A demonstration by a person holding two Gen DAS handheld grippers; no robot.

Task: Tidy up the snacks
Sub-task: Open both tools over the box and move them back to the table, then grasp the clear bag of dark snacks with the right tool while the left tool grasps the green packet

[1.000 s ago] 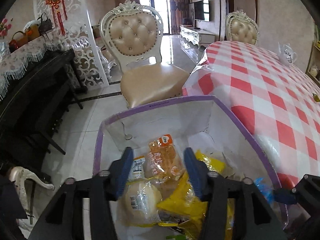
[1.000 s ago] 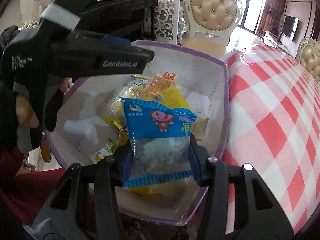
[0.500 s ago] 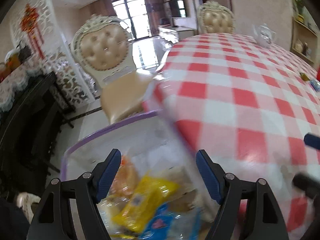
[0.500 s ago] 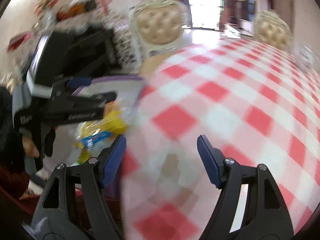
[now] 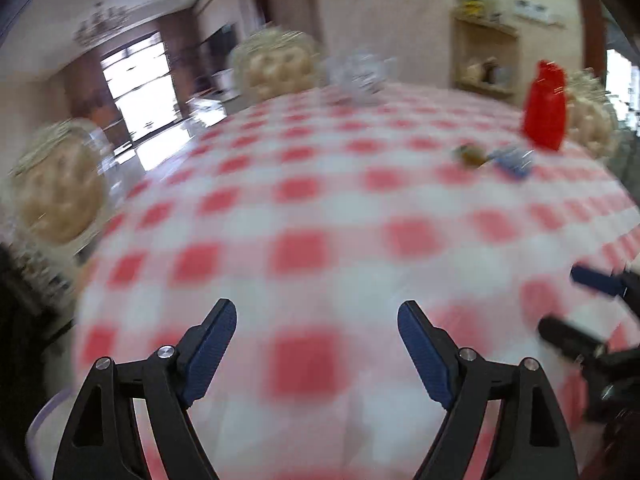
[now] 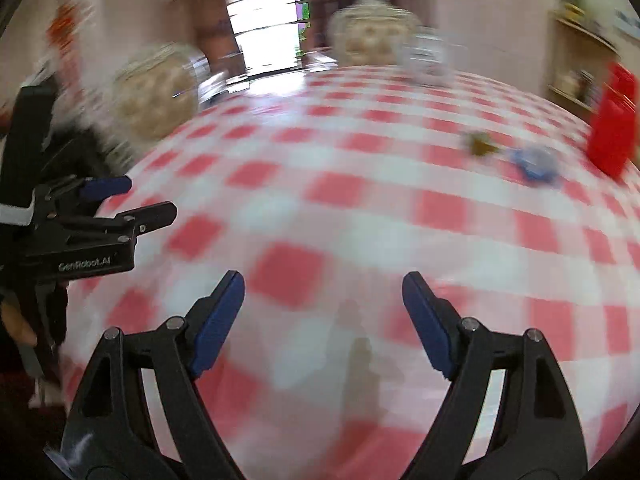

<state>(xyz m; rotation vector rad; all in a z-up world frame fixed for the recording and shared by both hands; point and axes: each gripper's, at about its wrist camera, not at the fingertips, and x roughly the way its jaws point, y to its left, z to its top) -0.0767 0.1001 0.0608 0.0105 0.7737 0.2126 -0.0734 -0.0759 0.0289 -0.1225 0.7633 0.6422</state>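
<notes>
Snacks first: two small wrapped ones lie far out on the red-and-white checked desk [image 5: 320, 208], a brownish packet [image 5: 472, 155] and just to its right a blue packet [image 5: 510, 162], close beside each other and near the tall red plastic container [image 5: 545, 106]. Everything is smeared, so I cannot read the wrappers.

On the left, my left gripper [image 5: 318, 346] is spread wide over bare cloth, its jaws having just been opening, nothing between them. A sliver of a purple-rimmed bin [image 5: 38, 426] shows at the bottom-left corner.

On the right, my right gripper [image 6: 323, 318] is the same: jaws just opened further, wide and empty, angled down at the desk.

Both snacks sit well apart from either gripper. I'd say the reach is what matters now: slow down before arriving, take the brown packet with the left and the blue with the right, come in low along the cloth, and pinch each wrapper across its narrow side without nudging the red container.
</notes>
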